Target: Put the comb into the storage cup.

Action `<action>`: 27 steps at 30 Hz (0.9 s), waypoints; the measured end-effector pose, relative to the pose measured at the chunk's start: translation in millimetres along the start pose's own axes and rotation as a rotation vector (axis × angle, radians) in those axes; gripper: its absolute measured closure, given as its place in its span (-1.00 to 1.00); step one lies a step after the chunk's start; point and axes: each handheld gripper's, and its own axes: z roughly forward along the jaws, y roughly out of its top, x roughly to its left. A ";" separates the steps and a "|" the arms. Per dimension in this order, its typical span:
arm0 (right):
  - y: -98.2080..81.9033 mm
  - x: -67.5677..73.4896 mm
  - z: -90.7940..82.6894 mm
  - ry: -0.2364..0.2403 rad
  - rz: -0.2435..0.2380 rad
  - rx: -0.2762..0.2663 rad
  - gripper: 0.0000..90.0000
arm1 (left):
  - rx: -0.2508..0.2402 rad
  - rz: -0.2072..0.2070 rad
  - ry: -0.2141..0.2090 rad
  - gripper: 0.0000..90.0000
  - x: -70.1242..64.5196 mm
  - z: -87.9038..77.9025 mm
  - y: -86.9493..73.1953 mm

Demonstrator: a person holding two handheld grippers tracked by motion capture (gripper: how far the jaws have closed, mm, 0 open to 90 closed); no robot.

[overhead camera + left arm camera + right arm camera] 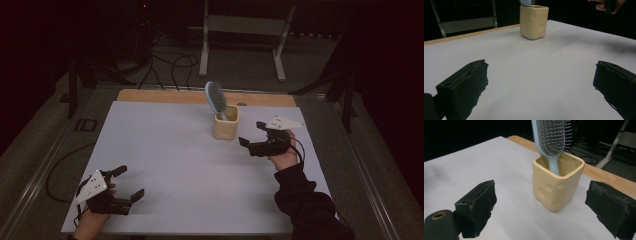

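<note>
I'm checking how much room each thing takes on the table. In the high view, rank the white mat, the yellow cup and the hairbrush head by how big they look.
1. White mat, by far the largest.
2. Yellow cup.
3. Hairbrush head, which looks close to the cup in size, so the last two are uncertain.

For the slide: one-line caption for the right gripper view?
Open right hand-held gripper faces a yellow cup holding a blue hairbrush handle-down on the white table.

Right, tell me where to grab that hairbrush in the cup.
Probably best by the neck just above the rim of the yellow cup. The hairbrush stands handle-down, its head leaning out above. The open right gripper is nearest; bring it in level from its side, jaws across the thin neck, clear of the bristles.
</note>
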 end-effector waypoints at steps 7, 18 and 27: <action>-18.4 7.5 -12.2 0.018 -0.001 -0.009 -0.80 | 0.001 0.002 -0.001 -1.00 -0.3 0.0 0.1; -53.2 19.1 -25.7 0.013 -0.015 0.017 -0.80 | 0.003 0.003 -0.001 -1.00 -0.4 0.0 0.0; -78.7 22.6 -36.3 0.021 0.019 0.024 -0.80 | 0.004 0.002 -0.002 -1.00 -0.4 0.2 0.0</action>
